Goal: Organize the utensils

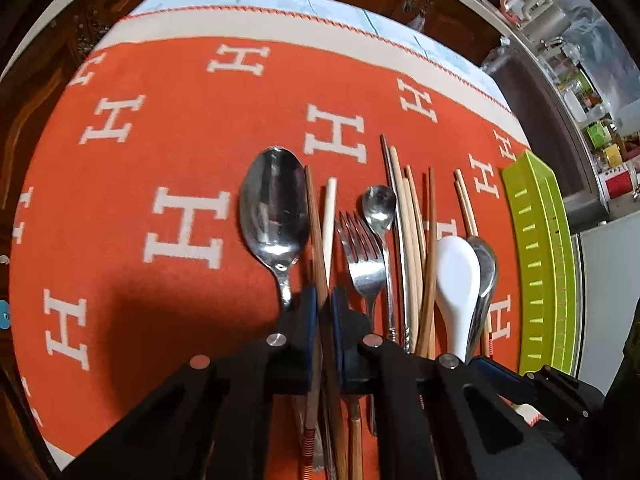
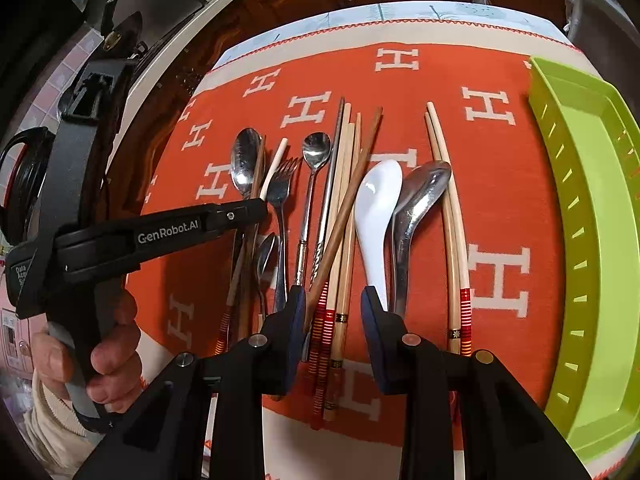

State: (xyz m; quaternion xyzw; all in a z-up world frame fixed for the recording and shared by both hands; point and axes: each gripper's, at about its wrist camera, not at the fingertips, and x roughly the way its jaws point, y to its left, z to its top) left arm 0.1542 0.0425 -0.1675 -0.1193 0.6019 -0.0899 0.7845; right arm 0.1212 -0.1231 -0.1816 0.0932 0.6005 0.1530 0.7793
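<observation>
Your left jaws (image 1: pixel 324 304) pinch a dark wooden chopstick (image 1: pixel 316 224) at six o'clock of the row; your right jaws (image 2: pixel 332 312) stand half open astride the banded chopstick ends (image 2: pixel 325 322), gripping nothing. At three o'clock the green slotted tray (image 2: pixel 580 184) holds nothing visible, so sorting looks barely begun: spoons, fork (image 1: pixel 362 252) and white ceramic spoon (image 2: pixel 378 208) lie on the orange-clothed surface (image 1: pixel 120 168). The tray's near end is cut off.

Right gripper (image 2: pixel 332 316) fingers perhaps straddling chopsticks (image 2: pixel 340 216).
</observation>
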